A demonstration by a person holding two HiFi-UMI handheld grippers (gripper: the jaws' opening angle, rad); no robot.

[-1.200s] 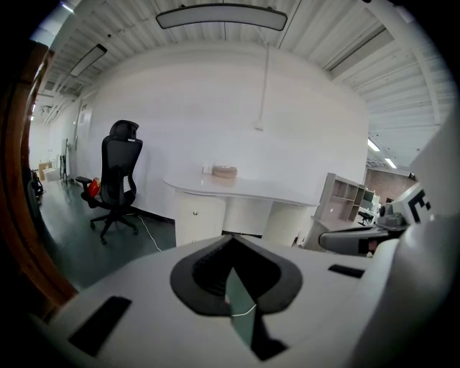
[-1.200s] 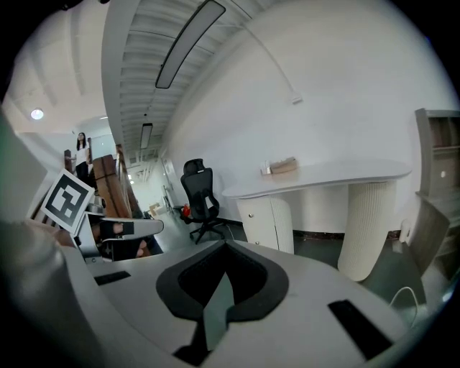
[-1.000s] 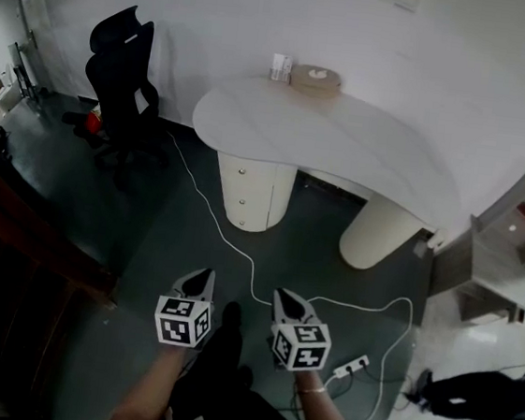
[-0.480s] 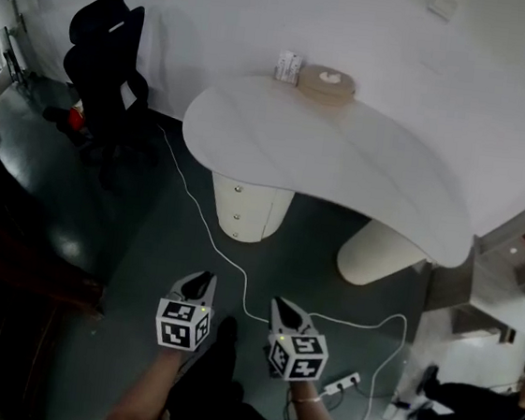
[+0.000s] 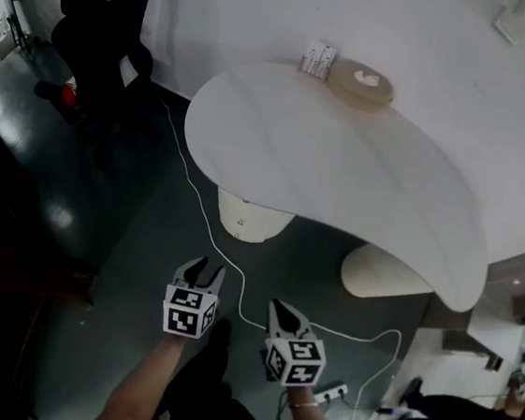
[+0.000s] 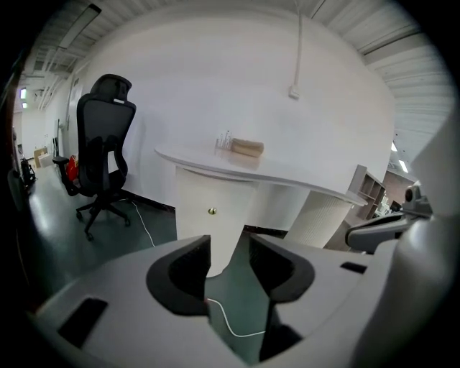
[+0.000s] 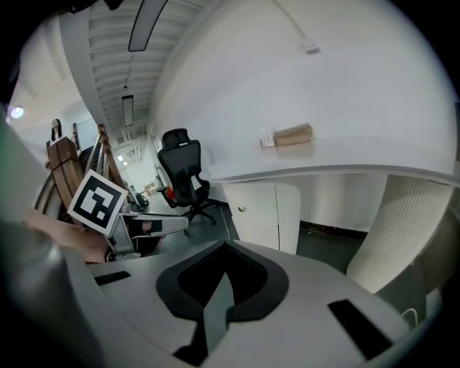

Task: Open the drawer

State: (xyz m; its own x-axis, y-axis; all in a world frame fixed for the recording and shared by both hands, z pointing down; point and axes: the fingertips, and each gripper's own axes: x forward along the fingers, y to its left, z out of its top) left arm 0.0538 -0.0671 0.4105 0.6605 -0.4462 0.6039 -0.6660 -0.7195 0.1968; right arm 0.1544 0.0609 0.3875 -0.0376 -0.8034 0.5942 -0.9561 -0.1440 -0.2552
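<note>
Nearer the white desk [image 5: 343, 166] than a second ago, still short of it: left gripper [image 5: 201, 268] opening, nothing between its jaws; right gripper [image 5: 281, 308] pinched together, empty. Approach only, with the drawer [image 6: 208, 200] untouched in the smooth rounded pedestal [image 5: 252, 220] under the desk's left end, small brass knob [image 6: 211, 211] on its front; ribbed cylindrical leg [image 5: 382, 273] under the right end.

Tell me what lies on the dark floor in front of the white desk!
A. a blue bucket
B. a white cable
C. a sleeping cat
B: a thin white cable snakes across the dark floor before the desk; no bucket or cat shows there.
</note>
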